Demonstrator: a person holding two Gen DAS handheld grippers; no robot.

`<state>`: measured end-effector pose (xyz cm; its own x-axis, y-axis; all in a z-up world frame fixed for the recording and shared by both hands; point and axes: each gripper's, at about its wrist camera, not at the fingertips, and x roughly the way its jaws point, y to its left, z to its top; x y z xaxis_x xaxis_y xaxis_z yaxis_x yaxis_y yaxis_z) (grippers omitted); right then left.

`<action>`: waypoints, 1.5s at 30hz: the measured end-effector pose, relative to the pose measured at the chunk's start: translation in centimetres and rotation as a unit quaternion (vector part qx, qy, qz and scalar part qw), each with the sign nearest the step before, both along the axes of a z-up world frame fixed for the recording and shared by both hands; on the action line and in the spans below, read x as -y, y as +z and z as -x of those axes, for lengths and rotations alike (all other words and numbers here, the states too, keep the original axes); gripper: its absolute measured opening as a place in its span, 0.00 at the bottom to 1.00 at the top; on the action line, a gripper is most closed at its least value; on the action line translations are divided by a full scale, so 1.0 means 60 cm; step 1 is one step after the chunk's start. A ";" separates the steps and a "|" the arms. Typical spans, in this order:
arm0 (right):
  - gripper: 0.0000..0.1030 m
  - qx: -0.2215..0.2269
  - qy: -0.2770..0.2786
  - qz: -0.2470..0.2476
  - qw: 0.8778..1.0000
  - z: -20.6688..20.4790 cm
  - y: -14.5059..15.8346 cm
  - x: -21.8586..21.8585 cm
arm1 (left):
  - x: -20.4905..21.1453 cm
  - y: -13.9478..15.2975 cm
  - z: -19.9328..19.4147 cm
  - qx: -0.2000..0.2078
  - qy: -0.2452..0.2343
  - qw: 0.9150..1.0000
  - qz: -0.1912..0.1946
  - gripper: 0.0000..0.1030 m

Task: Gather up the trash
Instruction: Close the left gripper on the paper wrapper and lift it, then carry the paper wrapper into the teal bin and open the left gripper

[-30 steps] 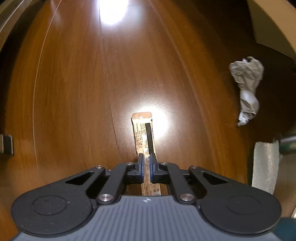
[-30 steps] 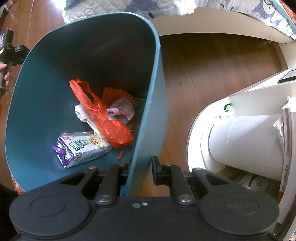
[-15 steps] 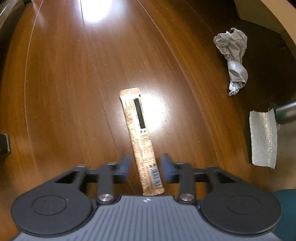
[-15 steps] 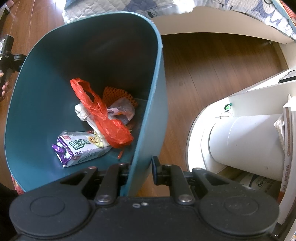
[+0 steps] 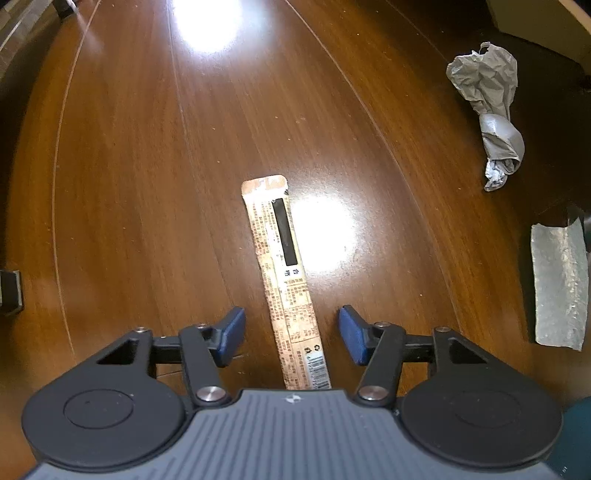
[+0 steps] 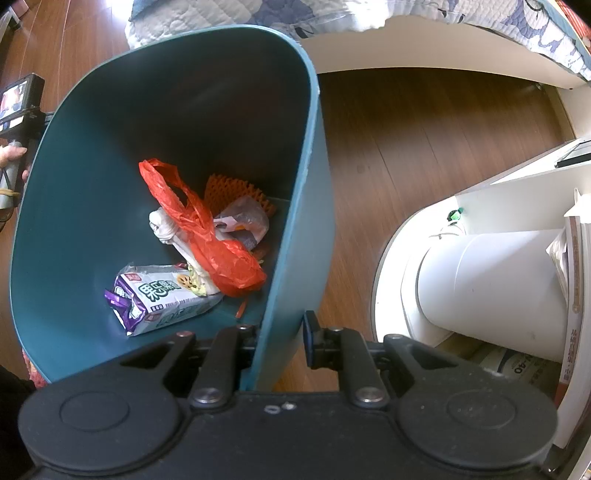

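A long tan snack wrapper (image 5: 284, 280) lies flat on the brown wooden floor. My left gripper (image 5: 291, 332) points down over its near end. The blue pads stand on either side of the wrapper without touching it, and the jaws are closing. A crumpled grey paper (image 5: 487, 107) and a flat foil sheet (image 5: 559, 284) lie to the right. My right gripper (image 6: 280, 332) is shut on the side wall of a teal bin (image 6: 74, 221). Inside the bin lie a red plastic bag (image 6: 207, 240), a purple-and-white snack packet (image 6: 159, 299) and other scraps.
A bed with a quilt (image 6: 332, 14) runs along the far side above the bin. A white rounded unit holding a white cylinder (image 6: 498, 288) stands right of the bin. A small dark object (image 5: 9, 291) sits at the floor's left edge. A hand (image 6: 14, 155) shows left of the bin.
My left gripper's jaws went from shut to wide apart, and it sank toward the floor, so the wrapper now lies between its fingers. The right gripper and bin have not moved.
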<state>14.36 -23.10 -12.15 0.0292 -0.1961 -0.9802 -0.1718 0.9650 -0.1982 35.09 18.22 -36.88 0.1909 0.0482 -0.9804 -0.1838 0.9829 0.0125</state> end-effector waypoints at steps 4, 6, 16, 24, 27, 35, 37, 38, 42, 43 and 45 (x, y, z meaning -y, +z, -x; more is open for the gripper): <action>0.13 0.002 0.006 0.006 1.000 0.001 -0.001 -0.002 | 0.016 -0.003 0.001 0.001 -0.009 1.000 -0.006 0.22; 0.12 0.007 0.013 0.012 1.000 0.004 -0.002 -0.005 | 0.023 -0.002 0.004 0.006 -0.017 1.000 -0.021 0.21; 0.04 0.030 0.006 0.042 0.999 -0.006 -0.002 0.003 | 0.015 0.043 0.027 0.025 -0.048 0.999 0.000 0.21; 0.05 0.024 0.005 0.049 0.998 0.007 -0.004 0.008 | 0.061 0.160 0.074 0.070 -0.149 0.985 0.042 0.21; 0.05 0.023 0.005 0.048 0.999 0.008 -0.002 0.007 | 0.085 0.233 0.093 0.103 -0.192 0.973 0.079 0.21; 0.05 0.027 0.011 0.044 0.999 0.007 0.002 0.009 | 0.166 0.433 0.148 0.194 -0.325 0.908 0.182 0.21; 0.05 0.027 0.013 0.045 0.999 0.008 0.005 0.009 | 0.186 0.465 0.160 0.210 -0.342 0.892 0.207 0.21; 0.05 0.027 0.014 0.044 0.999 0.009 0.006 0.008 | 0.196 0.477 0.166 0.214 -0.347 0.886 0.222 0.21; 0.05 0.027 0.019 0.048 0.998 0.011 0.006 0.004 | 0.242 0.503 0.180 0.202 -0.381 0.860 0.271 0.21; 0.06 0.026 0.020 0.049 0.998 0.011 0.006 0.002 | 0.259 0.504 0.187 0.200 -0.395 0.855 0.271 0.21; 0.06 0.026 0.020 0.048 0.998 0.011 0.006 0.001 | 0.287 0.494 0.202 0.192 -0.423 0.844 0.266 0.21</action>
<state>13.69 -23.13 -11.81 0.0888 -0.2872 -0.9537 -0.1964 0.9337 -0.2994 22.96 1.02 -7.25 0.2448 -0.6929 -0.6783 0.6977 0.6116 -0.3730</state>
